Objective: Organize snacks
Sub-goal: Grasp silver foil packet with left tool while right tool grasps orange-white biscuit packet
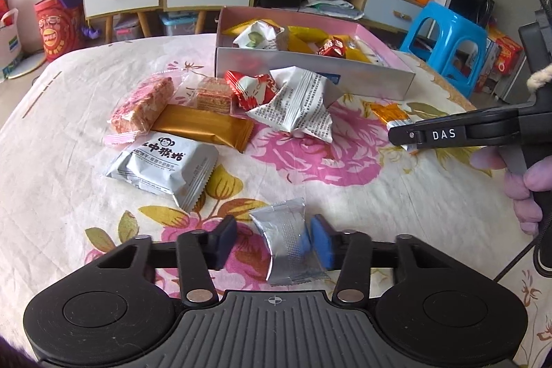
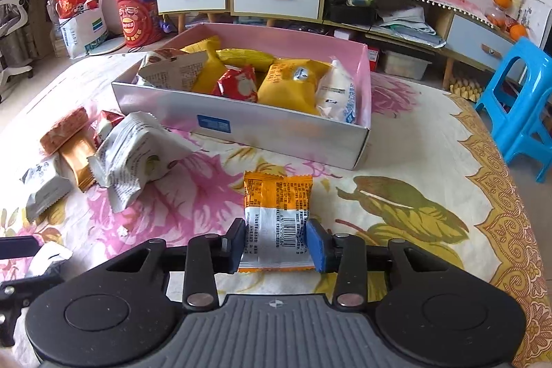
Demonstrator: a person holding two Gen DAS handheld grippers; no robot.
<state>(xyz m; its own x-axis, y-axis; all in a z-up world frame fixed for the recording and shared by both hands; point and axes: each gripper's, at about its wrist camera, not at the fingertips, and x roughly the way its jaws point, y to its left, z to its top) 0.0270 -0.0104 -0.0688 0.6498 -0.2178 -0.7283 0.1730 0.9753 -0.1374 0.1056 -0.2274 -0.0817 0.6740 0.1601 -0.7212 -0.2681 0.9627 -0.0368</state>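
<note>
Right gripper (image 2: 276, 242) jaws pinch an orange snack packet (image 2: 277, 212); the snack box (image 2: 241, 130) lies beyond. Left gripper (image 1: 272, 240) jaws, half-closed, bracket a silver packet (image 1: 289, 244).

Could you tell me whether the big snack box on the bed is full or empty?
Partly full: the open box holds several packets, with its pink inner wall bare above them.

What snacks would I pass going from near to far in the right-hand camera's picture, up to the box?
Orange-and-white packet gripped between the pads of the right gripper → silver box → yellow packet inside it.
</note>
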